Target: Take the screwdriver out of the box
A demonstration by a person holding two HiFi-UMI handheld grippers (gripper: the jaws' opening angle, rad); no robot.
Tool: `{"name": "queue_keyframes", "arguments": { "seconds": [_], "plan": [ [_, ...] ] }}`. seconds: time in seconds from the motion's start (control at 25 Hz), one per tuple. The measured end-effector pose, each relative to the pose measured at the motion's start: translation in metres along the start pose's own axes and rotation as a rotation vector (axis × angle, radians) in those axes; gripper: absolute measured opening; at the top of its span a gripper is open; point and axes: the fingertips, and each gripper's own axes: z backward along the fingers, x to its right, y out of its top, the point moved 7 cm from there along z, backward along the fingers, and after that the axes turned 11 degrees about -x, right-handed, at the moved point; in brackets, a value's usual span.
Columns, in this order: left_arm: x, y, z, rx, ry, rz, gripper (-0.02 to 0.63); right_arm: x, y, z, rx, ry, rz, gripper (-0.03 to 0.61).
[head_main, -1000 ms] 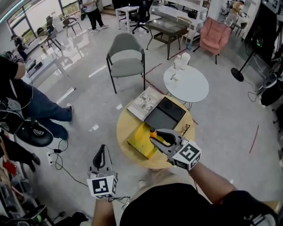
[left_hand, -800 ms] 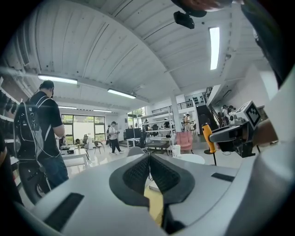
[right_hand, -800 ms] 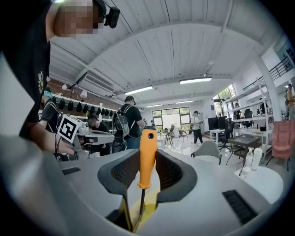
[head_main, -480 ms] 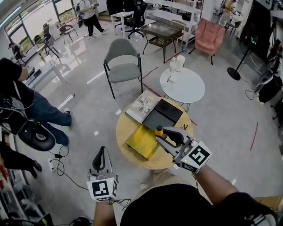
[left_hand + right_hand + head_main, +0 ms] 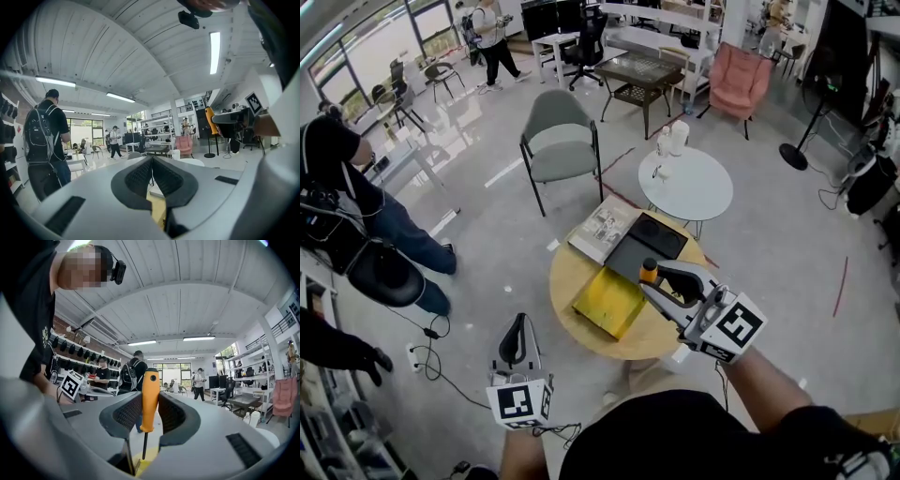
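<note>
1. The round light-wood table (image 5: 572,281) stands below the right gripper (image 5: 651,278).
2. A flat black rectangular tray (image 5: 645,246) lies on the table just beyond the right gripper's tips. A printed booklet (image 5: 602,228) lies against the tray's far left side.
3. The shallow yellow rectangular box (image 5: 607,302) lies on the table, below the right gripper and to the left of its tips.
4. In the head view, the left gripper (image 5: 517,323) is held off the table's edge, well to the left of the right gripper and nearer the person. Its jaws are pressed together with nothing between them.
5. The right gripper's jaws pinch the orange-handled screwdriver (image 5: 150,399) by its handle. The handle points up and the thin dark shaft points down. The screwdriver is clear of the box, and the yellow interior shows beneath its tip.
</note>
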Motion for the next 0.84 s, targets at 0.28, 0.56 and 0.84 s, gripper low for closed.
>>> {"name": "queue_keyframes", "arguments": {
  "seconds": [0.28, 0.56, 0.84],
  "plan": [
    [-0.003, -0.001, 0.003, -0.005, -0.016, -0.006, 0.018, -0.005, 0.003, -0.001, -0.018, -0.003, -0.005, 0.123],
    [-0.005, -0.006, 0.001, -0.011, -0.033, 0.001, 0.018, -0.009, -0.008, -0.003, -0.083, 0.006, -0.047, 0.123],
    [0.0, -0.017, -0.01, -0.029, -0.058, 0.006, 0.018, -0.008, -0.019, -0.003, -0.1, -0.012, -0.069, 0.123]
  ]
}}
